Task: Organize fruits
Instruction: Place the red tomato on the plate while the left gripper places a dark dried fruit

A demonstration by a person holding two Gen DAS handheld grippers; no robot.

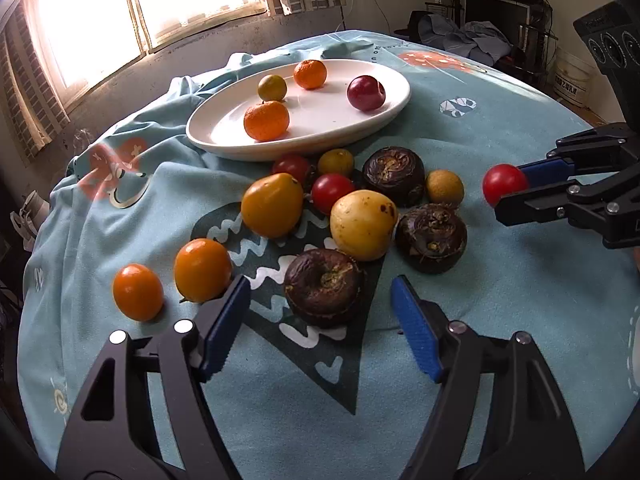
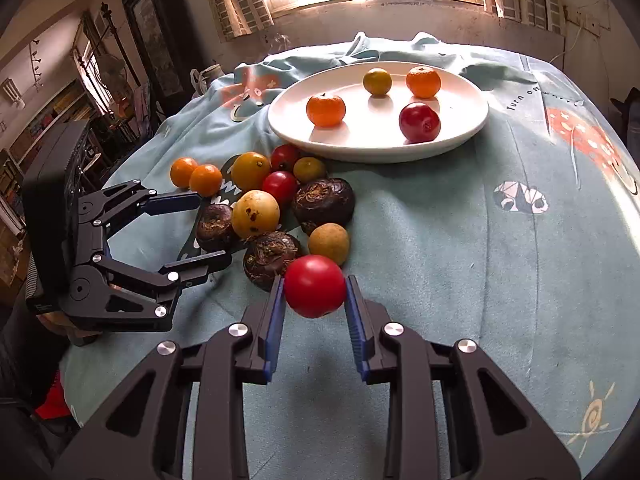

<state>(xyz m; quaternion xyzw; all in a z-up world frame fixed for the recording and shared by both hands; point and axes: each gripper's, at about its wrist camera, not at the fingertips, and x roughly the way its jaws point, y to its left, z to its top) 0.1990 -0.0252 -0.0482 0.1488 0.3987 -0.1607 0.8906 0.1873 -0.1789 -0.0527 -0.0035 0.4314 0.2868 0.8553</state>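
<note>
Sunlit from the window behind, the cloth-covered table holds a white plate beyond loose fruit, where the right gripper pinches a red tomato that could slip out, while the left gripper stands spread around a dark fruit.

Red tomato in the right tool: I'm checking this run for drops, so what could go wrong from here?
The right tool grips the round red tomato only at its sides, so it could slip or bruise.

The left tool stands open around a dark water chestnut; its left finger sits close to an orange kumquat and might set it rolling.
</note>
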